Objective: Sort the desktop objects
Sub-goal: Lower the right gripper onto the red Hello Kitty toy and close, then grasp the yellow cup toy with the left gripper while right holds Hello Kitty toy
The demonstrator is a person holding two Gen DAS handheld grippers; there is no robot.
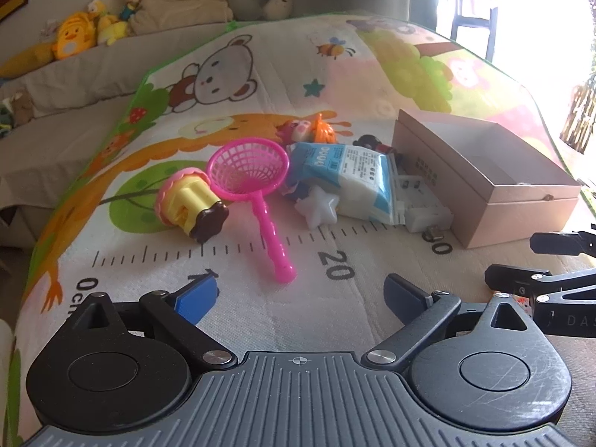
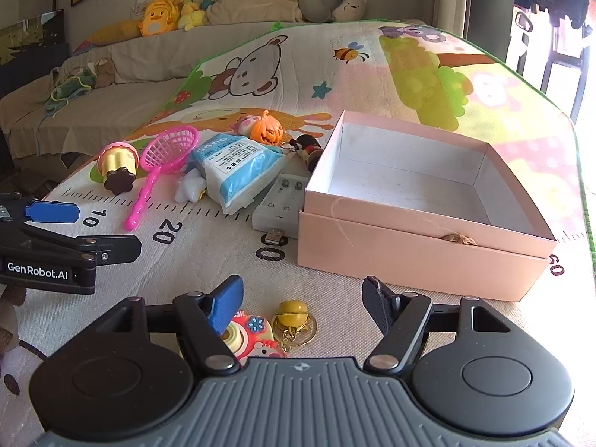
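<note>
Pink box [image 2: 421, 260] sits right on the play mat [image 2: 335, 74], nothing inside. Toy pile lies left of it: pink net [image 1: 247, 171], tissue pack [image 1: 350, 178], pumpkin [image 2: 266, 128]. Both grippers, left gripper [image 1: 301, 290] and right gripper [image 2: 301, 298], have jaws released, empty; yellow keychain [image 2: 292, 316] lies near the right one.

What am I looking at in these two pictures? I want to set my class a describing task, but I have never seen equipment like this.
These are two hand-held grippers, each carried by a person, each with a camera looking along its fingers. One picture comes from the left gripper, the other from the right gripper. Both stand open and hold nothing. They hover over a cartoon play mat with a printed ruler. On it lie a pink toy net, a cupcake toy, a blue and white packet, a white star, a pumpkin figure and an open pink box, which looks empty. Just in front of the right gripper lie a yellow keychain and a colourful toy.
</note>
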